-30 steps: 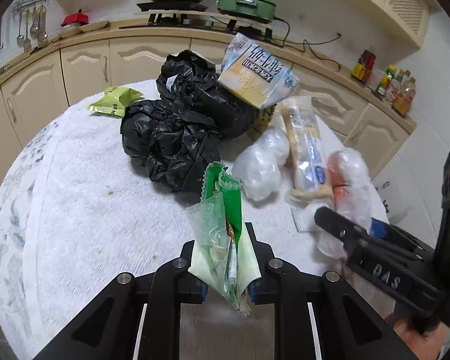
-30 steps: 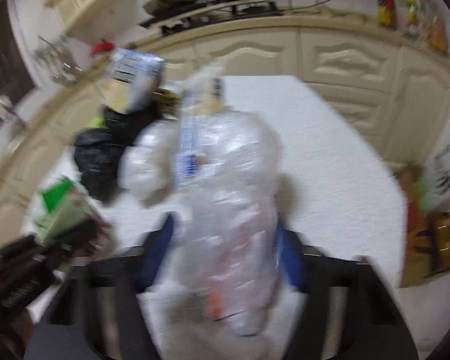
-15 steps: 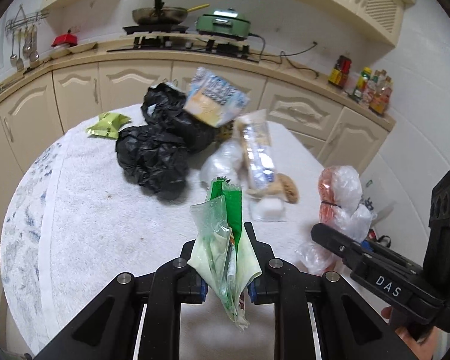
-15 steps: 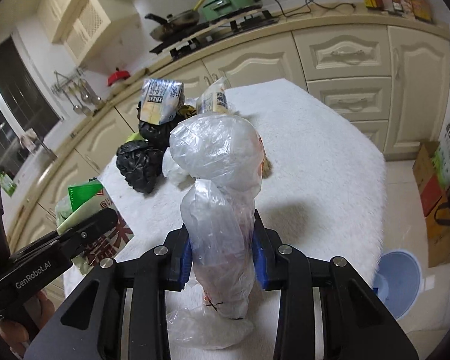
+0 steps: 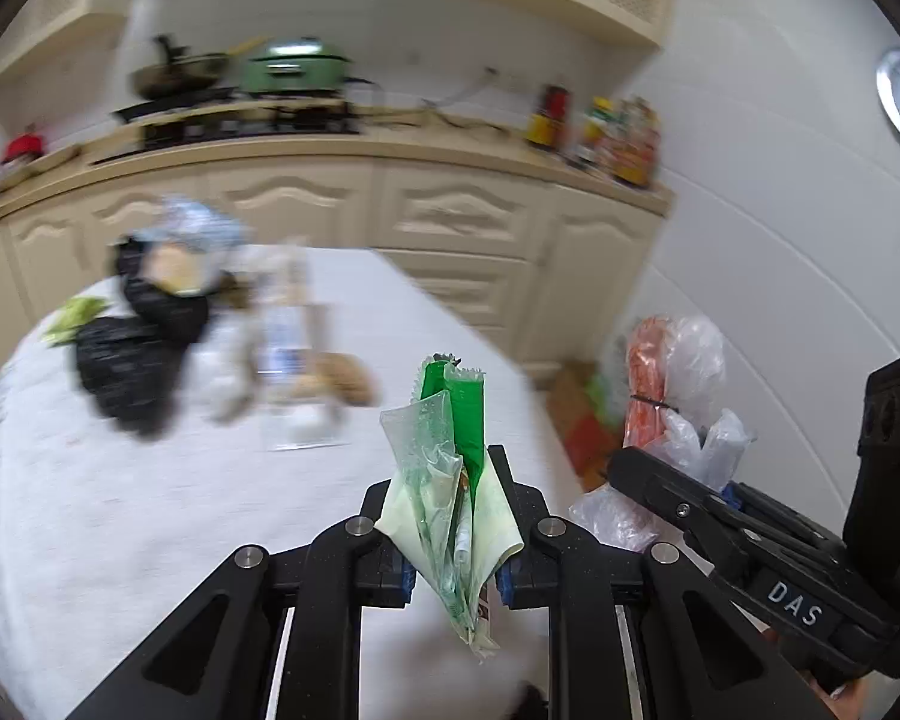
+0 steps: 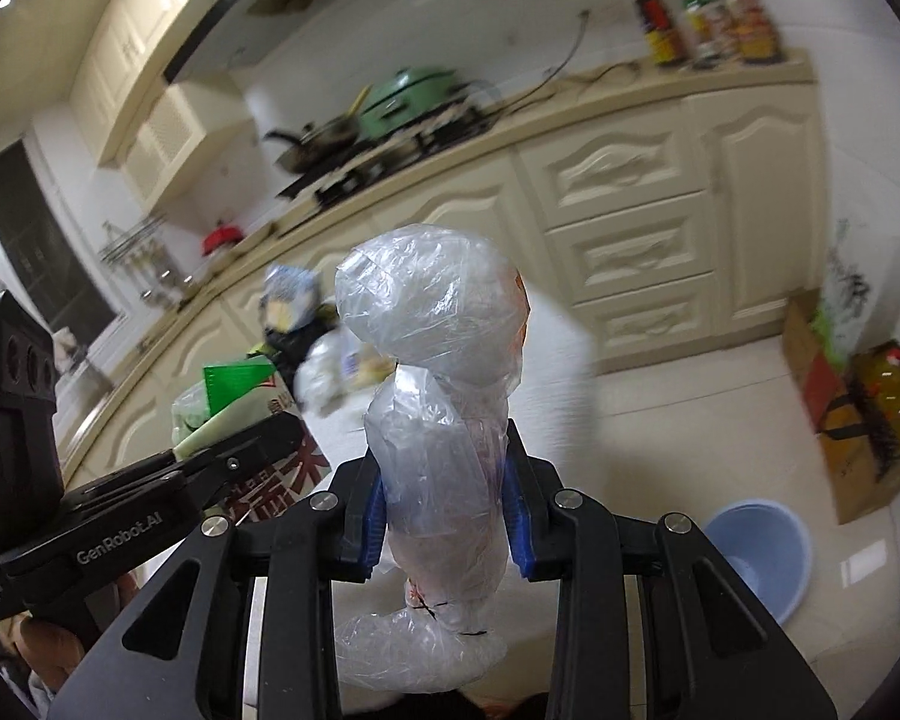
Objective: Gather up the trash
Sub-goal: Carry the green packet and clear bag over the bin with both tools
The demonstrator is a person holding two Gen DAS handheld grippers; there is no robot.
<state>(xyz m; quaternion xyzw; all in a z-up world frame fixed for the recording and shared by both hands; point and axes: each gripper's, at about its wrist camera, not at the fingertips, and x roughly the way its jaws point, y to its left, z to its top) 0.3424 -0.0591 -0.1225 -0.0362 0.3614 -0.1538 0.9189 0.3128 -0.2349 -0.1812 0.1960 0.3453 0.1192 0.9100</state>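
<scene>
While fingers (image 6: 513,510) pinch, bag (image 6: 438,360) (clear) hangs.

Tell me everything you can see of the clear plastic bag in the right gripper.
The clear plastic bag is thin, crinkled, see-through film with something orange-red showing inside. It stands roughly upright, bulging into a rounded top, necked in the middle, with a dark tie near its loose bottom tail. The right gripper is shut on its lower middle, blue pads pressing both sides. It hangs clear of the table, touching nothing else visible.
</scene>
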